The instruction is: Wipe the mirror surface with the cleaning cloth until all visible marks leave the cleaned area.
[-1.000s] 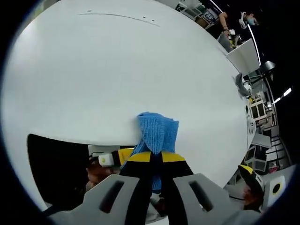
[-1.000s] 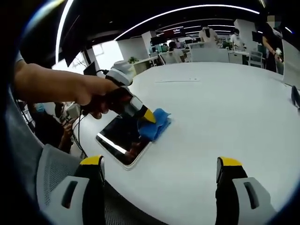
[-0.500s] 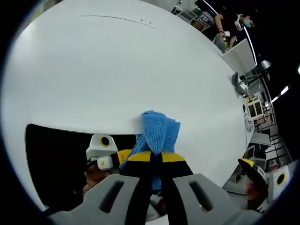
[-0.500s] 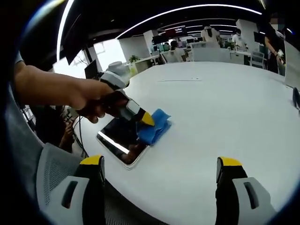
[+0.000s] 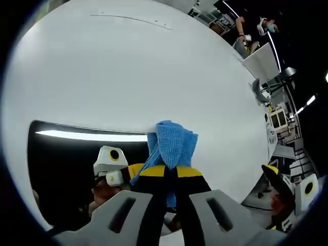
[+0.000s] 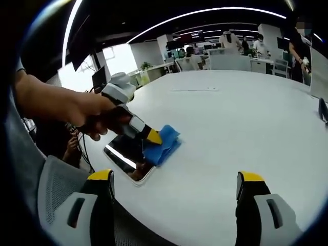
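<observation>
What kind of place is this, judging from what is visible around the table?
Probably an open-plan office: a large white table, desks and chairs behind it, long ceiling light strips, and people standing in the background.

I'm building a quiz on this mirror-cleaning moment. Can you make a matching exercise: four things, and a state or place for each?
Things:
1. cleaning cloth
2. mirror
3. left hand-held gripper
4. right hand-held gripper

States:
A. jaws apart, holding nothing
B. lies flat near the white table's edge
C. blue, pinched between jaws
D. shut on the cloth, over the mirror

Pairs: 1-C, 2-B, 3-D, 4-A
</observation>
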`<state>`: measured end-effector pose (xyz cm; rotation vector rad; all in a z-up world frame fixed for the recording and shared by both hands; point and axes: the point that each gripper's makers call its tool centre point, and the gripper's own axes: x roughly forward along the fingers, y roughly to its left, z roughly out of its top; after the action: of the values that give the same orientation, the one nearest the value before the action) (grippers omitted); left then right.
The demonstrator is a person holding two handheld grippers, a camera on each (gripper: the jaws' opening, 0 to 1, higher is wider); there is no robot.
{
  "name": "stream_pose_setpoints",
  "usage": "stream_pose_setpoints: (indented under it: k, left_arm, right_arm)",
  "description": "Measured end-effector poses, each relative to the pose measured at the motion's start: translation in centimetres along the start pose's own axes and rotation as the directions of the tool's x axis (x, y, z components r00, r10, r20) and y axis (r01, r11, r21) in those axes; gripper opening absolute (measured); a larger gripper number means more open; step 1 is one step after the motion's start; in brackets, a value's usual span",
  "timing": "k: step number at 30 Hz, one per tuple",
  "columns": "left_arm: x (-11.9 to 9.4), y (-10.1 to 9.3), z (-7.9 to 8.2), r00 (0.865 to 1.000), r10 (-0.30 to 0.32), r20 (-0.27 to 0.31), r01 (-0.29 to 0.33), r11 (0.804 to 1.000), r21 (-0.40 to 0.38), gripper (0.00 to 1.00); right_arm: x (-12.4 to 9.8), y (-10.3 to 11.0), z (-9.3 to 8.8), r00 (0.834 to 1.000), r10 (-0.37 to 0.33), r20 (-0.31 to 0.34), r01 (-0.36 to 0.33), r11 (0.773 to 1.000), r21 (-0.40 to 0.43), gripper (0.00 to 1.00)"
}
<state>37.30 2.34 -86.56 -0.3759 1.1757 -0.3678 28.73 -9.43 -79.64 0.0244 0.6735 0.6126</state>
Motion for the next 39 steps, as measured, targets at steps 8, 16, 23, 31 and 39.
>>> stream_pose_setpoints:
  k: [8,16,23,31,39]
  left_arm:
    - [-0.3,0.2,-0.6,1.000,-0.007,0.005,0.007,1.000,-0.009,0.02]
    - [-0.3,0.1,-0.7,1.000,0.000,-0.001,0.000,1.000,-0.010,0.02]
    - [-0.6,0.1,-1.4,1.000,0.015,-0.005,-0.015,1.000,-0.017,0.02]
    - [-0.8,0.2,-1.6,1.000,0.019,0.018,-0.019,1.000,0.010,0.02]
    - [-0.8,0.2,-1.6,0.999,0.020,0.031,-0.022,0.998,0.064,0.02]
  right_arm:
    - [0.3,0.2,-0.7,0.999,-0.010,-0.035,0.009,1.000,-0.023,0.97]
    - [0.0,0.1,0.0,1.000,-0.008,-0.001,0.008,0.999,0.043,0.98]
    - [-0.2,0.1,0.0,1.000,-0.008,0.011,0.007,0.999,0.053,0.98]
    - [-0.2,0.2,-0.2,1.000,-0.002,0.004,0.002,0.999,0.054,0.98]
    - [0.0,0.4,0.1,1.000,0.001,0.010,-0.001,0.999,0.049,0.97]
